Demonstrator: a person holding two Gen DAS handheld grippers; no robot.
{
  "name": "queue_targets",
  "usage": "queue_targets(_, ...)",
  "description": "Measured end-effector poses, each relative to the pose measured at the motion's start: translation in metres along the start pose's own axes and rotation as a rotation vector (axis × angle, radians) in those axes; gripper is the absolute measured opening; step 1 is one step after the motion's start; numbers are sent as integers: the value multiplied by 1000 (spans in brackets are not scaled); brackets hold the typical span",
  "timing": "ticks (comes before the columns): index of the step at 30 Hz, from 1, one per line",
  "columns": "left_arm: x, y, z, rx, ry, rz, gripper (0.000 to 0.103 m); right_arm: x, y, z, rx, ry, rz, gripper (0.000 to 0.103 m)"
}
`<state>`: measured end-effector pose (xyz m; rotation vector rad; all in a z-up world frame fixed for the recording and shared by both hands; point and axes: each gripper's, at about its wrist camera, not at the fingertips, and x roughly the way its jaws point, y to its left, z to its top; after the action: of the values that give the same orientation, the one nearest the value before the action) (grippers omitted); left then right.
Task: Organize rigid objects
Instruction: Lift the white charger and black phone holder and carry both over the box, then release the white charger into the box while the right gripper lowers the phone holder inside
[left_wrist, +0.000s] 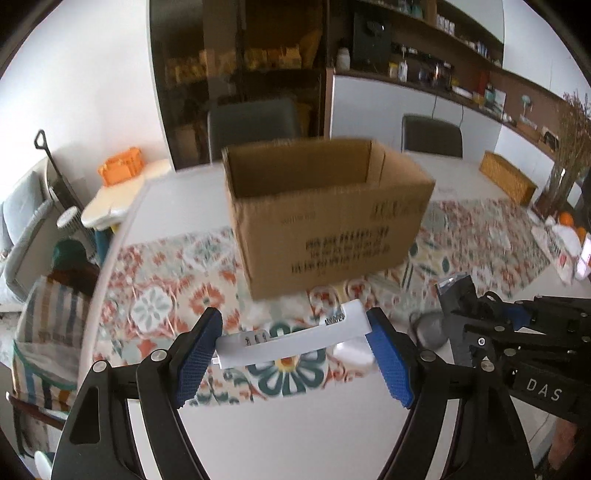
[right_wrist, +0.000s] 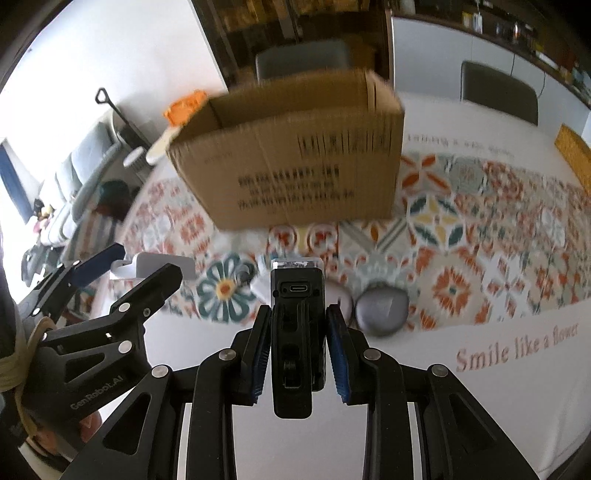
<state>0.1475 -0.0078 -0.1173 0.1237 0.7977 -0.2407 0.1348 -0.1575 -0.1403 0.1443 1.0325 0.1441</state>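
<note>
An open cardboard box (left_wrist: 325, 218) stands on the patterned tablecloth ahead of both grippers; it also shows in the right wrist view (right_wrist: 295, 158). My left gripper (left_wrist: 295, 350) is shut on a white plastic device (left_wrist: 291, 338), held crosswise above the cloth. My right gripper (right_wrist: 297, 354) is shut on a black device with a USB-C port (right_wrist: 297, 295), held upright. The left gripper (right_wrist: 110, 273) shows at the left of the right wrist view, the right gripper (left_wrist: 517, 332) at the right of the left wrist view.
A grey rounded object (right_wrist: 382, 308) and a pale pink one (right_wrist: 338, 299) lie on the cloth just beyond the right gripper. Two chairs (left_wrist: 255, 122) (left_wrist: 432, 136) stand behind the table. A woven box (left_wrist: 508, 177) and a vase of dried stems (left_wrist: 565, 155) stand at the far right.
</note>
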Motion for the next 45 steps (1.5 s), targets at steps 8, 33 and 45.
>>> queue_targets(8, -14, -1, 39, -5, -71, 22, 79, -28, -3, 33, -9, -128, 11, 30)
queue_targets(33, -1, 3, 140, -52, -93, 43, 79, -49, -2, 125, -56, -282, 31, 30)
queue_targets(45, 42, 1, 171, -55, 28, 45, 79, -17, -17, 168, -32, -184, 29, 30)
